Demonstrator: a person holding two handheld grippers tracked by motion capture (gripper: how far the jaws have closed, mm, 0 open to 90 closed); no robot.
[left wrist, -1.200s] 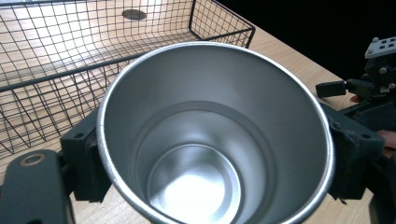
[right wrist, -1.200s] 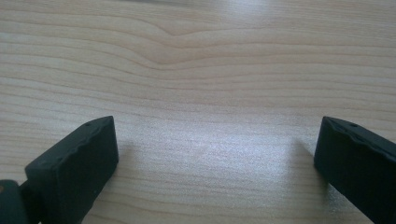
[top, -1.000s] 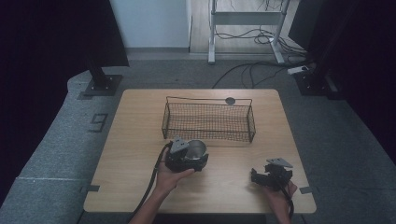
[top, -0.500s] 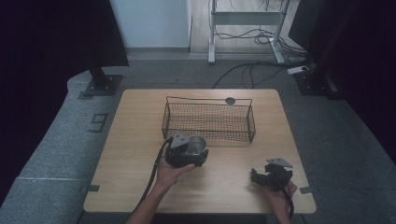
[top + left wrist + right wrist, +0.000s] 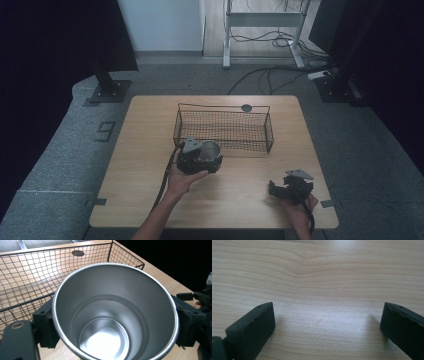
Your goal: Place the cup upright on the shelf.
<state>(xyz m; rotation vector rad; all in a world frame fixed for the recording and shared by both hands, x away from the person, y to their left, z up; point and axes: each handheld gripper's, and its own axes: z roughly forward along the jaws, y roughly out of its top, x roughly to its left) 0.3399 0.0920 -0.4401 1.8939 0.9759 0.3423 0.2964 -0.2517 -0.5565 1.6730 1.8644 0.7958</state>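
A shiny metal cup (image 5: 210,148) sits upright between the jaws of my left gripper (image 5: 206,159), just in front of the wire basket (image 5: 225,131), near its left end. In the left gripper view the empty cup (image 5: 112,315) is clamped from both sides by the black pads (image 5: 46,325), so the gripper is shut on it. My right gripper (image 5: 278,189) rests low over the table's front right part. Its jaws stand wide apart with bare wood between them, as the right gripper view (image 5: 327,322) shows.
The black wire basket (image 5: 30,277) stands empty across the middle of the wooden table (image 5: 150,150). A round dark hole (image 5: 246,107) sits in the tabletop behind it. Cables and stand feet lie on the floor beyond the table.
My left gripper with the cup has crept slightly toward the basket. The right gripper has stayed in place.
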